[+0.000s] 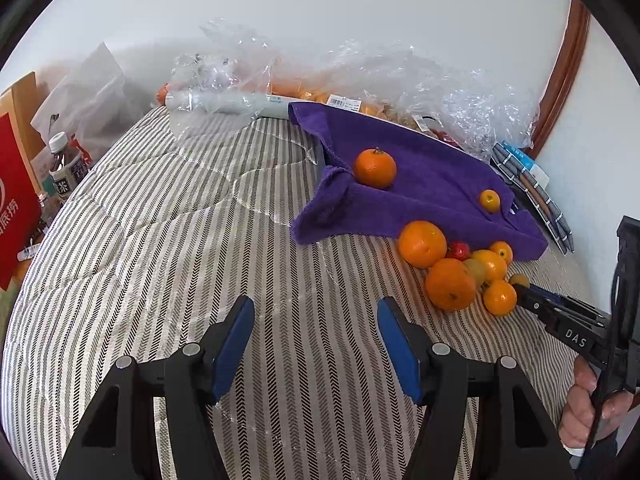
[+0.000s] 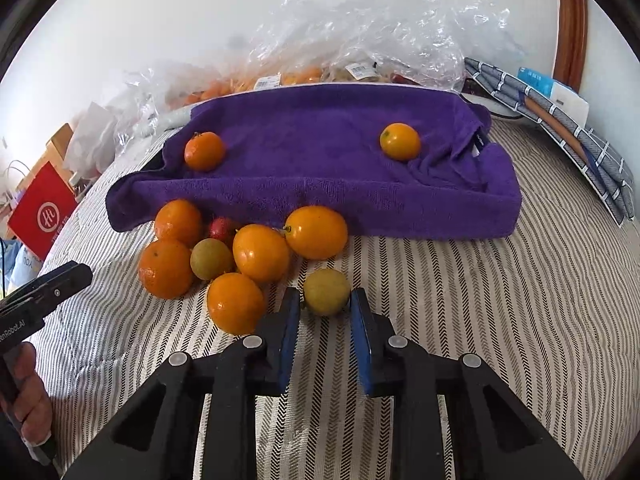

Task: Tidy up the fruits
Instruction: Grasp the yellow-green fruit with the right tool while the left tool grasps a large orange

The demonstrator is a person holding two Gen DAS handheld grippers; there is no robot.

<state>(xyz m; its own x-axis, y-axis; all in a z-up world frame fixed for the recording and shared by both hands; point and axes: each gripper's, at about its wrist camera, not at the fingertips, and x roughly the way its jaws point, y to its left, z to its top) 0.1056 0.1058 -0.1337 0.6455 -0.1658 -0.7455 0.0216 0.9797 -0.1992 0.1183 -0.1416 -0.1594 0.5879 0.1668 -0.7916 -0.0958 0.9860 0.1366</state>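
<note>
My right gripper [image 2: 325, 305] is shut on a small yellow-green fruit [image 2: 326, 292] that lies on the striped cover, one blue pad on each side of it. To its left is a heap of several orange fruits [image 2: 260, 253], with a greenish one [image 2: 211, 259] and a small red one [image 2: 221, 229] among them. Behind the heap lies a purple towel [image 2: 320, 188] bearing a mandarin [image 2: 204, 151] on the left and a small orange-yellow fruit [image 2: 400, 141] on the right. My left gripper [image 1: 316, 308] stands open over bare cover, left of the heap [image 1: 450, 284].
Crumpled clear plastic bags [image 2: 360, 40] with more fruit line the wall behind the towel. A folded checked cloth [image 2: 560, 132] lies at the right edge. A red paper bag [image 2: 40, 212] and a bottle [image 1: 64, 168] stand off the left side of the striped cover [image 1: 180, 240].
</note>
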